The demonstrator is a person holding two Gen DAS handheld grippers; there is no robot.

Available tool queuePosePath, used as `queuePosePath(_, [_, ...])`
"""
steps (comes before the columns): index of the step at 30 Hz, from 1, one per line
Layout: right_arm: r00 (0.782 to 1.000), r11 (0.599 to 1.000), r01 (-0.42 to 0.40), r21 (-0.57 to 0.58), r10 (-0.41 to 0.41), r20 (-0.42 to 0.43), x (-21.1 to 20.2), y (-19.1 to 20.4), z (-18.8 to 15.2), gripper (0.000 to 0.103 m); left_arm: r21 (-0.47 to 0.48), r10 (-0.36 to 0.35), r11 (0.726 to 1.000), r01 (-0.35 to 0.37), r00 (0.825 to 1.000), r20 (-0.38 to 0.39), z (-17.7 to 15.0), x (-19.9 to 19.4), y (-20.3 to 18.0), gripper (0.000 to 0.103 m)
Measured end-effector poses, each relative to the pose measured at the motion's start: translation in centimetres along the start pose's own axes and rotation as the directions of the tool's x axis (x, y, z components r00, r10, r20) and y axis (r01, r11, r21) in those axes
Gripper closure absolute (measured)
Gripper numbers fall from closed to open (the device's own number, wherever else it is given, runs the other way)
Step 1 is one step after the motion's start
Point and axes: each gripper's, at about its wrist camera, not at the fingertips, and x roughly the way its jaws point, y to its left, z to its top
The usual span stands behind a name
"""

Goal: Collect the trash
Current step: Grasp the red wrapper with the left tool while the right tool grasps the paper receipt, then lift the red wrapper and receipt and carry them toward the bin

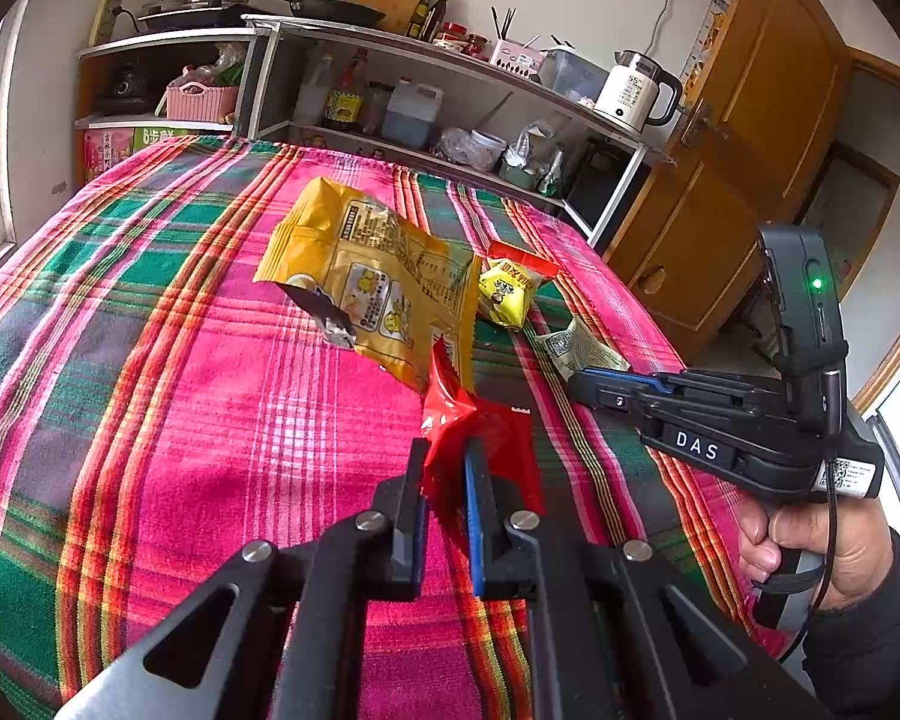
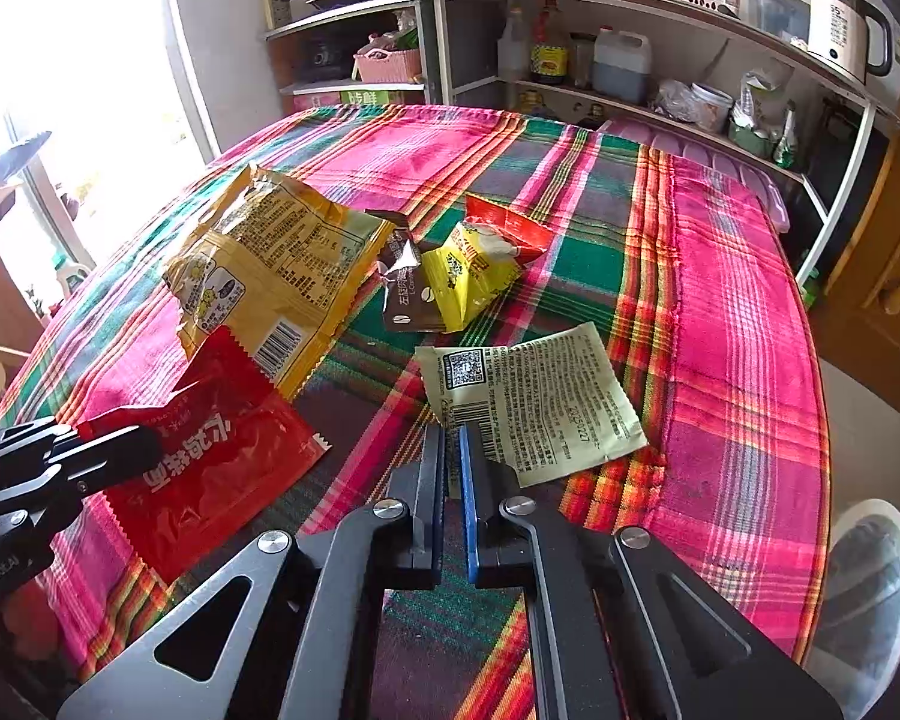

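Left wrist view shows a pink and green checked cloth on the table, with kitchen shelves behind. Left gripper pinches a red wrapper. Right gripper is closed on the edge of a pale paper wrapper. A big yellow bag lies near.

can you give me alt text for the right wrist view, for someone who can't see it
The right tool is closed on the near edge of a pale green wrapper lying on a pink and green plaid cloth. At left the left tool pinches a red packet; behind lie a torn yellow bag and smaller wrappers, with kitchen shelves beyond.
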Motion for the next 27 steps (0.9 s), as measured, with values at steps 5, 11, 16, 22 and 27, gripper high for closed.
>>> queuePosePath(5, [1.0, 1.0, 0.014, -0.009, -0.014, -0.005, -0.9, -0.3, -0.9, 0.101, 0.001, 0.002, 1.0, -0.002, 1.0, -0.001, 0.0, -0.1, -0.1, 0.092])
queuePosePath(11, [1.0, 0.999, 0.025, 0.027, -0.025, 0.0, -3.0, -1.9, -2.7, 0.101, 0.005, 0.002, 1.0, -0.002, 1.0, -0.004, -0.1, -0.3, -0.4, 0.092])
queuePosePath(16, [0.999, 0.998, 0.036, 0.049, -0.037, 0.027, -5.3, -2.7, -4.0, 0.101, 0.014, -0.002, 1.0, 0.002, 1.0, -0.004, -0.3, -0.5, -1.1, 0.093])
queuePosePath(22, [0.997, 0.997, 0.025, 0.069, -0.03, 0.072, -7.4, -2.9, -4.8, 0.102, 0.029, -0.01, 1.0, 0.01, 1.0, 0.003, -0.3, -0.9, -2.3, 0.094])
queuePosePath(27, [0.992, 0.996, 0.013, 0.083, -0.023, 0.123, -9.5, -3.2, -4.9, 0.102, 0.056, -0.022, 0.998, 0.021, 1.0, 0.015, 0.0, -1.5, -3.8, 0.094])
